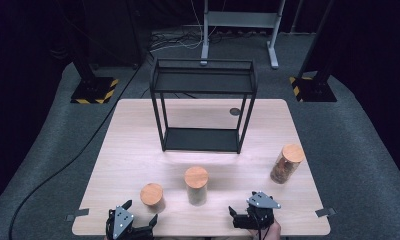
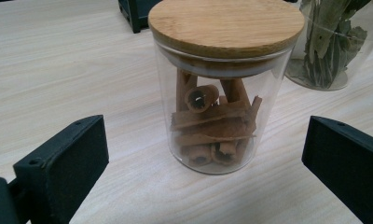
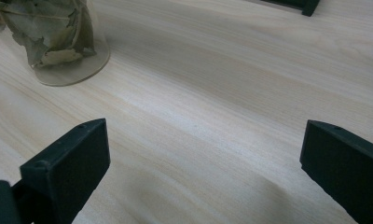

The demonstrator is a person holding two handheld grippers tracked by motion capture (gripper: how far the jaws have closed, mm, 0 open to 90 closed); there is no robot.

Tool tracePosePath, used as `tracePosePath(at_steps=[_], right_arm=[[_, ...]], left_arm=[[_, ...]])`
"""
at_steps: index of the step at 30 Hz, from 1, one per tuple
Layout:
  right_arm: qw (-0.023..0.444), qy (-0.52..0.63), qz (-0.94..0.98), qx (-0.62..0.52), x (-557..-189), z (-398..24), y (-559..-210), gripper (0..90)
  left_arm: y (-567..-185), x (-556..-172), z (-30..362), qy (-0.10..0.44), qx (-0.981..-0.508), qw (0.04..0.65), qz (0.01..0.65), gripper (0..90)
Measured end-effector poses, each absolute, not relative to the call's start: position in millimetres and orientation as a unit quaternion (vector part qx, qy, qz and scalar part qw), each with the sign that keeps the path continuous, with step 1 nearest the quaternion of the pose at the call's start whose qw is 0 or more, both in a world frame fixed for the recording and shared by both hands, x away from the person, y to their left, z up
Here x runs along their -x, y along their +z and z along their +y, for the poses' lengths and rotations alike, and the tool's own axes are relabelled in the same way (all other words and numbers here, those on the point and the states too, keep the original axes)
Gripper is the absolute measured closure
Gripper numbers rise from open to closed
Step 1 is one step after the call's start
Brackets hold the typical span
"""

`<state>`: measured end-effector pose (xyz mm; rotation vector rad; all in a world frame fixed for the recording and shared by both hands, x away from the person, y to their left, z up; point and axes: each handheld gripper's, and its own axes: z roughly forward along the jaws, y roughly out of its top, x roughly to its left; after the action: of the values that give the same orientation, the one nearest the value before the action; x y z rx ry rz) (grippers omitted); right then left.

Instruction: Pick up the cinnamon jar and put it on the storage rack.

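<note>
Both tools, left [image 1: 133, 220] and right [image 1: 248, 212], sat spread and empty at the pale wooden worktop's [image 1: 138, 150] near edge. Just ahead of the left tool stood the short, wooden-lidded glass jar of cinnamon sticks [image 2: 217, 93], upright.

A black wire shelf rack [image 1: 203, 106] stands at the far middle of the tabletop [image 1: 128, 150]. A lidded jar of brown pieces [image 1: 286, 164] leans at the right. A small dark disc [image 1: 234, 112] lies beside the rack.
</note>
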<state>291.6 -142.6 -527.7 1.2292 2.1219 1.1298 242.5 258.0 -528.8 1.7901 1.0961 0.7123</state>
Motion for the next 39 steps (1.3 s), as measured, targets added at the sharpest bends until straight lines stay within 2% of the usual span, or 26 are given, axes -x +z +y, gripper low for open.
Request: tracePosePath(at_steps=[14,39], right_arm=[[0.189,0.447,0.757,-0.439,-296.1,-151.9,-529.6,0.8],[0.186,0.449,0.758,-0.435,-295.9,-151.9,-530.1,1.3]], left_arm=[[-528.4,-256.9,239.6,0.284,-0.724,0.44,0.449,0.0],[-528.7,-278.6,225.4,0.279,-0.716,0.443,0.461,0.0]])
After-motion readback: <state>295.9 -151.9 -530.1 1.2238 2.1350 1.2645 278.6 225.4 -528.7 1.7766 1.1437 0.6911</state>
